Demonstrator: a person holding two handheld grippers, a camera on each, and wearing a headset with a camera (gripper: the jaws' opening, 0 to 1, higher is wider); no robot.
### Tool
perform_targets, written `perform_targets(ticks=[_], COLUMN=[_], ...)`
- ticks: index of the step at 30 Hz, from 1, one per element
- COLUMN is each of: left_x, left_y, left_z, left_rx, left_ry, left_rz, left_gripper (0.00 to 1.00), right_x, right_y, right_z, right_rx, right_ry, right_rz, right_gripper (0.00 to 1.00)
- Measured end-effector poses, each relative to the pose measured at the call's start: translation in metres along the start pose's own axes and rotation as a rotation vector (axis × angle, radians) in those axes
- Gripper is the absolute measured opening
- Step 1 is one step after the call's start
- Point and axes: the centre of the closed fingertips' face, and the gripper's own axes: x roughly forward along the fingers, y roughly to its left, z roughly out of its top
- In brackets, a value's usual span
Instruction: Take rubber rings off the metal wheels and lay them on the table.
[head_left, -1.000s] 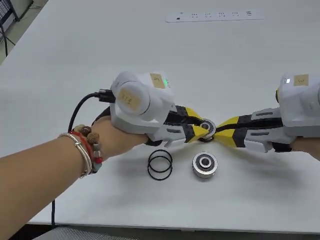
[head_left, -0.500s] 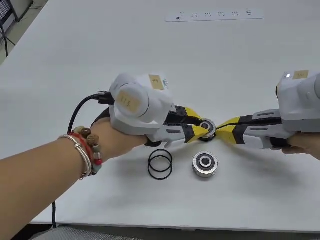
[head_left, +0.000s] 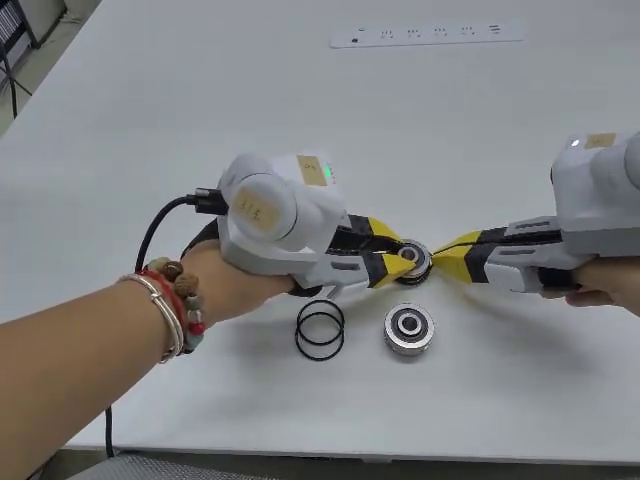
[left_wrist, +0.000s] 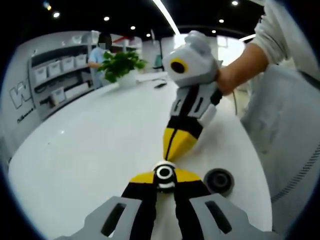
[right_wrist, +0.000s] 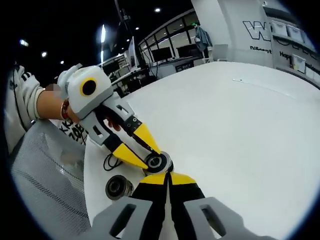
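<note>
A small metal wheel (head_left: 413, 259) is held just above the white table (head_left: 300, 120), with my left gripper (head_left: 405, 263) shut on it. In the left gripper view the wheel (left_wrist: 164, 172) sits between my yellow tips. My right gripper (head_left: 442, 262) comes in from the right, shut, its tips at the wheel's rim, pinching what looks like a thin black rubber ring. In the right gripper view its jaws (right_wrist: 169, 175) meet against the wheel (right_wrist: 158, 161). A second wheel (head_left: 409, 329) lies flat on the table below. Two loose black rings (head_left: 320, 329) lie overlapped left of it.
A white power strip (head_left: 428, 34) lies at the table's far side. A black cable (head_left: 160, 225) runs from the left gripper toward the near table edge (head_left: 300, 455). A potted plant (left_wrist: 122, 62) stands at the far end of the table.
My right gripper has drawn slightly to the right, away from the held wheel, and risen a little. The left gripper still holds the wheel in about the same place.
</note>
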Motion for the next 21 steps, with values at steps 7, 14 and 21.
perform_targets(ticks=[7,14,21], left_x=[0.000,0.000,0.001], left_y=[0.001,0.001,0.001], left_z=[0.000,0.000,0.000], left_rx=[-0.004,-0.001,-0.004], left_ry=[0.005,0.007,0.006], left_rz=[0.009,0.011,0.011], left_gripper=[0.13,0.13,0.13], right_x=[0.000,-0.001,0.000], right_y=[0.000,0.004,0.009], right_z=[0.002,0.005,0.007], right_rx=[0.086,0.084,0.072], right_ry=[-0.017,-0.013,-0.018], right_rz=[-0.010,-0.005,0.009], right_gripper=[0.00,0.00,0.00])
